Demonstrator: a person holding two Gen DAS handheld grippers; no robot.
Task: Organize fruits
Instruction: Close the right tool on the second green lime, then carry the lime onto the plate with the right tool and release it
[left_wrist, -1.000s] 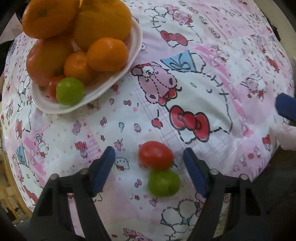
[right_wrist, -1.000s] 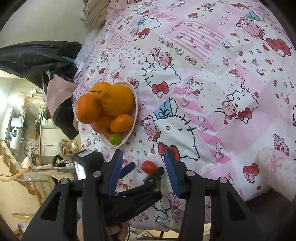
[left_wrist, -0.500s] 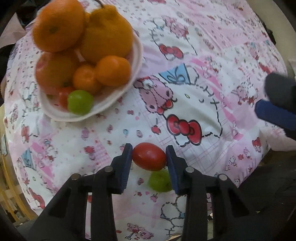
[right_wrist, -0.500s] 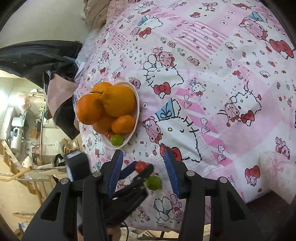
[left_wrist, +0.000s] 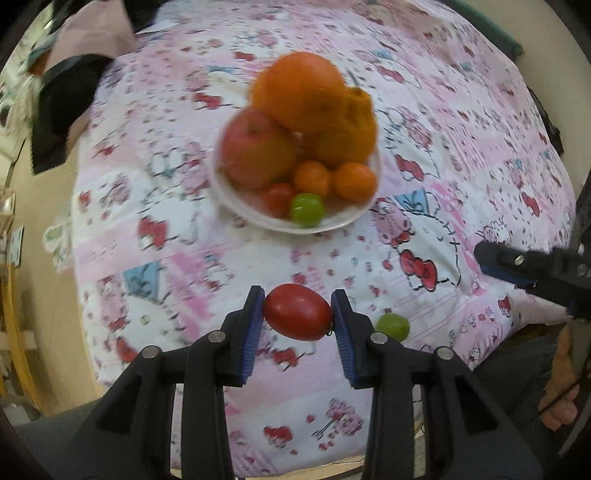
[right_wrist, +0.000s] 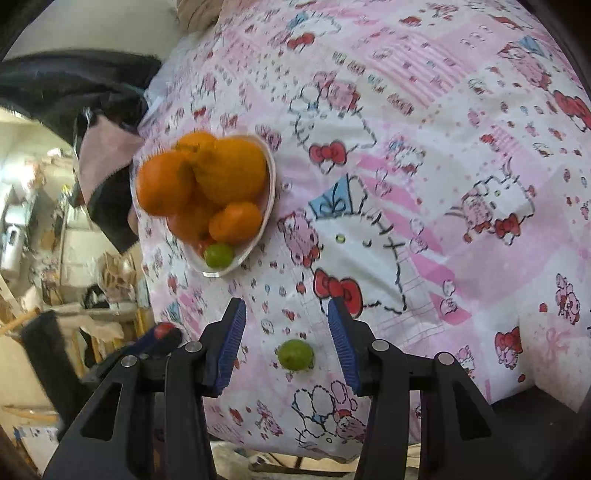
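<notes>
Left tool (left_wrist: 297, 314) clamping smooth oval tomato (left_wrist: 297, 316), right tool (right_wrist: 286, 339) spread around round green fruit (right_wrist: 295, 354)

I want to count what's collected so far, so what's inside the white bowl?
The white bowl holds two big oranges, an apple, two small oranges, a red tomato and a green fruit. Anything beneath the pile is covered.

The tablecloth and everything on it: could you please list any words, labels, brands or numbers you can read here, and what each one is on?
None can be read.
The tablecloth carries only cartoon cats, bows and small motifs, no legible lettering.
The plate, the fruit and the red tomato show no labels.
The background clutter in the right wrist view is too blurred to read.
</notes>
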